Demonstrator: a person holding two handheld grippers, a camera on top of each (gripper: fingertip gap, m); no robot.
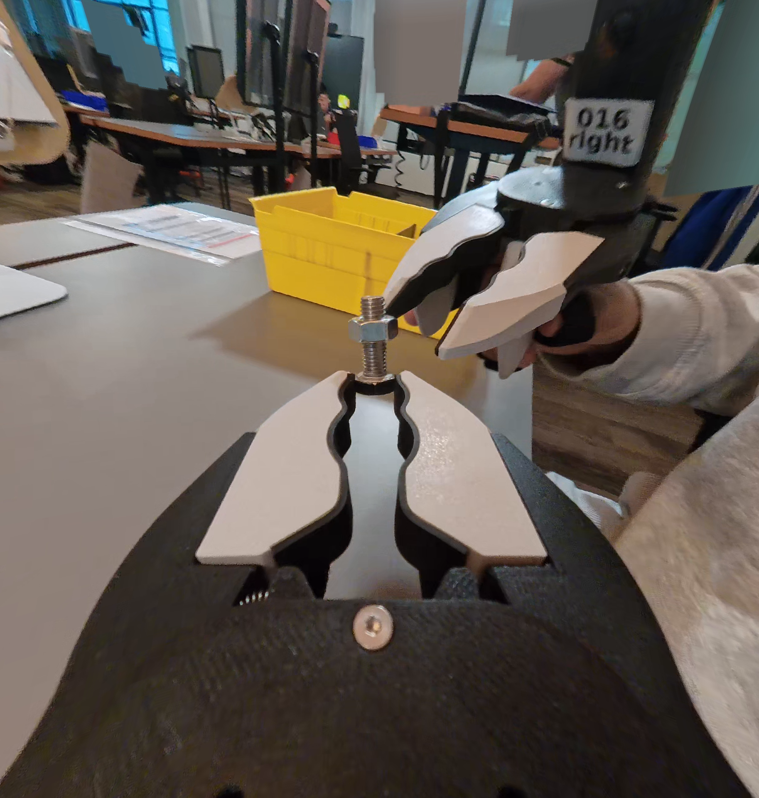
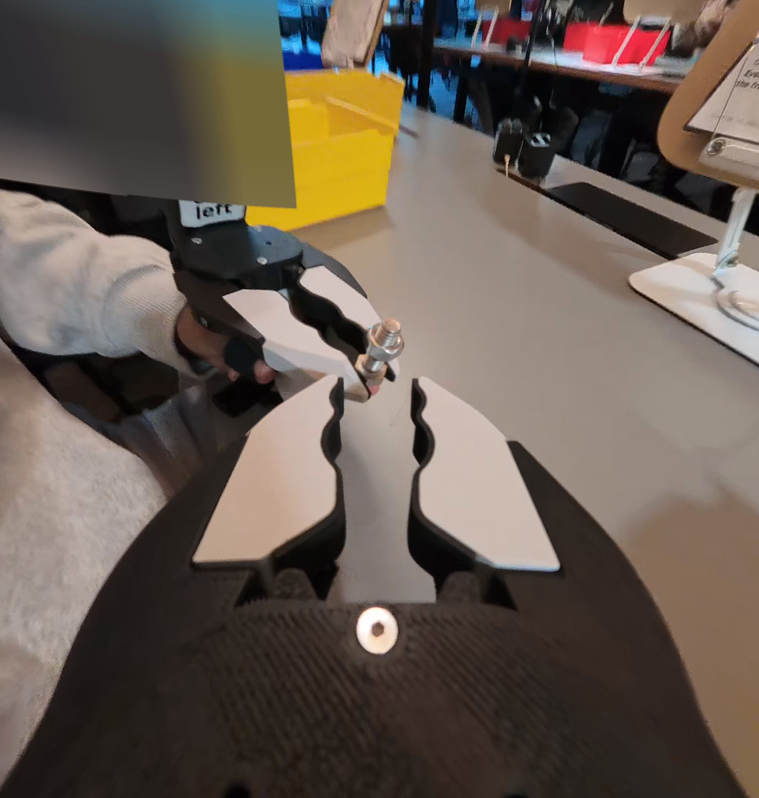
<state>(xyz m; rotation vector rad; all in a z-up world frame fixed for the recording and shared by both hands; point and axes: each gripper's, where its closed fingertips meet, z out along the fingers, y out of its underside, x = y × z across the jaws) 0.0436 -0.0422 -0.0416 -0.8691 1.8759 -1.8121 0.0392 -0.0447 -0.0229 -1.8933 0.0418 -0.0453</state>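
Note:
My left gripper (image 1: 373,380) is shut on the head of a steel bolt (image 1: 372,360) and holds it upright above the grey table (image 1: 153,388). A hex nut (image 1: 372,329) sits partway down its thread. My right gripper (image 1: 412,332) is open and empty, just right of the bolt's top, with one fingertip close to the thread end. In the right wrist view my right gripper (image 2: 375,386) is open, and the left gripper (image 2: 375,378) with the bolt (image 2: 379,358) and nut (image 2: 386,343) lies just beyond its tips.
A yellow bin (image 1: 338,250) stands on the table behind the bolt. A laminated sheet (image 1: 174,231) lies at the back left. A white stand base (image 2: 705,298) holding a clipboard (image 2: 723,95) is at the right. A grey sleeve (image 1: 692,337) holds each gripper. Less than 4 cm separates the two grippers' tips.

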